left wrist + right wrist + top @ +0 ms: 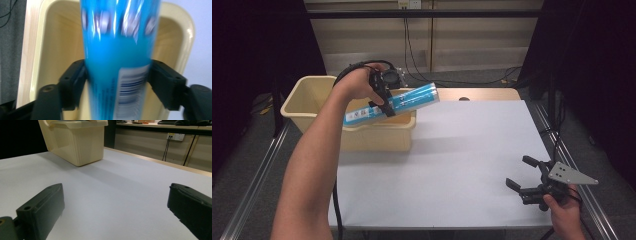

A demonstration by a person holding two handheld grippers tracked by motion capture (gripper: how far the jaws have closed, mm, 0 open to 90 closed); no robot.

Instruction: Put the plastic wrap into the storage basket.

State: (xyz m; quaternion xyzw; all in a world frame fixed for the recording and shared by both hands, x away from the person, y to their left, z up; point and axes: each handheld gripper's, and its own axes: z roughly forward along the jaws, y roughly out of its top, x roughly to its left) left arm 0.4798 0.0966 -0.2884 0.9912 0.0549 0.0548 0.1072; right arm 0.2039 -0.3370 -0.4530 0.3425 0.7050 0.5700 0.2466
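Note:
A long blue tube [404, 101] with white labels is held above the right rim of a cream plastic bin [307, 95], tilted with its right end higher. My left gripper [384, 102] is shut on the tube near its middle. In the left gripper view the blue tube [117, 50] runs up between the two black jaws, with the cream bin [57, 45] open below it. My right gripper [522, 175] rests low near the table's front right corner, open with nothing between its fingers. The right gripper view has the bin [77, 142] far off on the table.
The bin stands at the back left of a white table top [462, 150] and overhangs its left edge. A wooden strip [482, 94] borders the far side. Cables [412, 55] hang down the wall behind.

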